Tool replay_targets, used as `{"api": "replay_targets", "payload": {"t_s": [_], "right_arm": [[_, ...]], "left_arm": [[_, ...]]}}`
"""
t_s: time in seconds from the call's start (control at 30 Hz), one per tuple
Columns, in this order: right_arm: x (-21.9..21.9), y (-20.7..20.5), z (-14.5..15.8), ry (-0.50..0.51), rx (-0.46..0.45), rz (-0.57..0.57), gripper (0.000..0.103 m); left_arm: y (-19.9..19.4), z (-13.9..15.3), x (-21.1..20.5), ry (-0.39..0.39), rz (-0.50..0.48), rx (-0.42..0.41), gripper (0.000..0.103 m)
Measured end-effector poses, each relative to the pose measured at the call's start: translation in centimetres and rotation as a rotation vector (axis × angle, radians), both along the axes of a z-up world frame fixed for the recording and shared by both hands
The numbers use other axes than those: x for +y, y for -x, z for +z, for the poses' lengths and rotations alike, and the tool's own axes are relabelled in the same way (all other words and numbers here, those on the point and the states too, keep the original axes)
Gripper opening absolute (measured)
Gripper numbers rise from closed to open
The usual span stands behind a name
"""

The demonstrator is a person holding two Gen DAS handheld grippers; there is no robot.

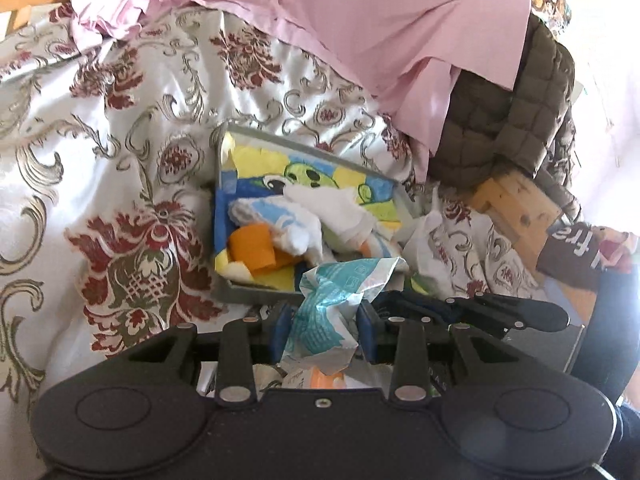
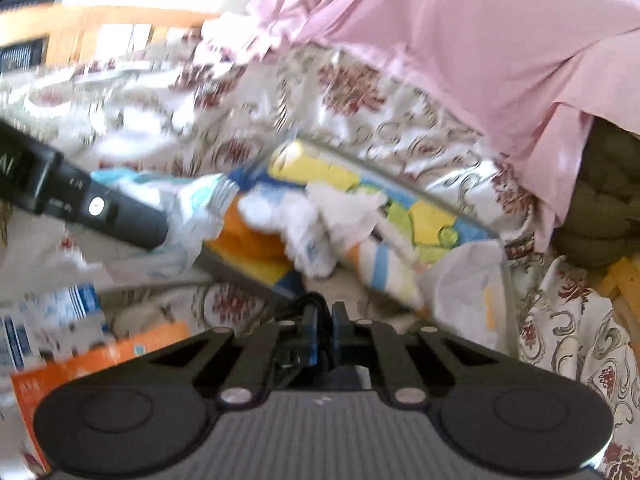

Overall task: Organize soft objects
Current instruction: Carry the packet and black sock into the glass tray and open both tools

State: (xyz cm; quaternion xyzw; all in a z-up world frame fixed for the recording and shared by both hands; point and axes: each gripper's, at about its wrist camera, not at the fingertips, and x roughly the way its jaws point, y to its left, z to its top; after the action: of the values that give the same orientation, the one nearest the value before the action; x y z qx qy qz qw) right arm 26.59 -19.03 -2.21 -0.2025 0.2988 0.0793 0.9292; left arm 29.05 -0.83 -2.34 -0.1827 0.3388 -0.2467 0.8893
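Note:
My left gripper point(image 1: 322, 324) is shut on a crumpled teal-and-white soft packet point(image 1: 336, 304), held just in front of a grey tray point(image 1: 256, 290). The tray holds a yellow-blue cartoon cloth point(image 1: 320, 176), white cloths point(image 1: 328, 208) and an orange roll point(image 1: 252, 246). In the right wrist view, my right gripper point(image 2: 325, 332) is shut and empty, low in front of the tray point(image 2: 240, 270). The left gripper point(image 2: 120, 216) enters from the left there, with the teal packet point(image 2: 192, 208) at its tip by the tray's near-left corner.
A floral white-and-red bedspread point(image 1: 100, 160) covers the surface. A pink sheet point(image 1: 360, 20) hangs at the back, an olive quilted jacket point(image 1: 500, 120) at right. An orange packet point(image 2: 80, 360), a blue-white packet point(image 2: 48, 320) and a white plastic bag point(image 2: 468, 288) lie near the tray.

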Motion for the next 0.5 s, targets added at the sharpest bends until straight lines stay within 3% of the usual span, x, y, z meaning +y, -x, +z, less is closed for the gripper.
{"api": "replay_targets", "payload": {"t_s": [0.27, 0.37, 0.47, 0.5], "right_arm": [[-1.4, 0.1, -0.7, -0.062, 0.015, -0.004, 0.004], [-1.4, -0.4, -1.5, -0.071, 0.09, 0.012, 0.005], [-1.0, -0.7, -2.5, -0.067, 0.132, 0.017, 0.022], [-0.8, -0.8, -2.8, -0.057, 0.146, 0.025, 0.031]], "left_arm": [[0.2, 0.0, 1.1, 0.018, 0.065, 0.038, 0.038], [0.0, -0.3, 1.5, 0.028, 0.075, 0.053, 0.038], [-0.2, -0.7, 1.8, 0.03, 0.081, 0.064, 0.038], [-0.3, -0.8, 1.9, 0.035, 0.082, 0.069, 0.038]]}}
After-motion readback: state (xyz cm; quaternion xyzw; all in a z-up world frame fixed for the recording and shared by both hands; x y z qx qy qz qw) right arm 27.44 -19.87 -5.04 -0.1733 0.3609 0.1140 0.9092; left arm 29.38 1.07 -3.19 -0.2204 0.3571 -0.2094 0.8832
